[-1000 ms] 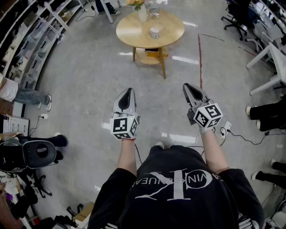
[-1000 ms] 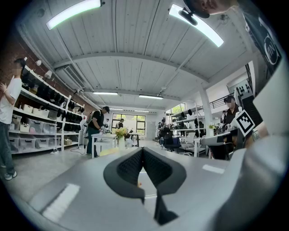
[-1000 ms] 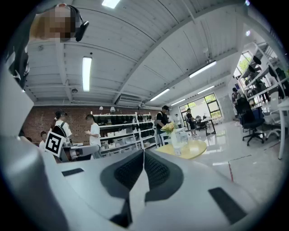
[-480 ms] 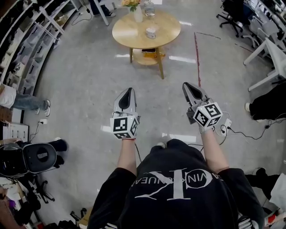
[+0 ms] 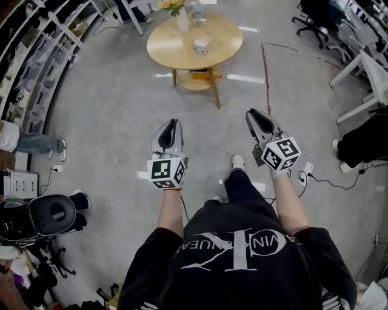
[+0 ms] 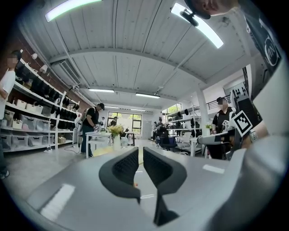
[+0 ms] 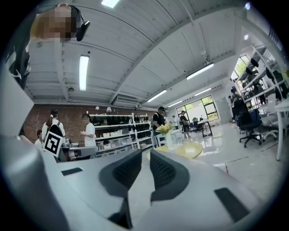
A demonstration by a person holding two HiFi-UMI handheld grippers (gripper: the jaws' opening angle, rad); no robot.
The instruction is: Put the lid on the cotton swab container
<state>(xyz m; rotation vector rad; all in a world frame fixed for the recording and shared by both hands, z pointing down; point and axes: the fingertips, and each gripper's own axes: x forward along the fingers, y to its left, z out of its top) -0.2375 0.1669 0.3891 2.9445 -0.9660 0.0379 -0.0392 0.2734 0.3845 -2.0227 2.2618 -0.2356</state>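
on the round wooden table [image 5: 176, 51] far ahead of the person stands the small cotton swab container [image 5: 200, 45], too small to show its contents or whether its lid is on. behind it stand a vase of flowers [image 5: 182, 21] and a clear glass jar [image 5: 197, 12]. open grey floor [image 5: 121, 109] lies between the table and the person, crossed by a red line [image 5: 265, 79]. shelving [image 5: 42, 66] runs along the left; office chairs [image 5: 315, 24] and a white desk [image 5: 370, 72] stand at the right. the left gripper [image 5: 172, 122] and right gripper [image 5: 253, 114] are held side by side, pointing toward the table, well apart from the container. each one's jaws are drawn close, with only a thin slit and nothing between them.
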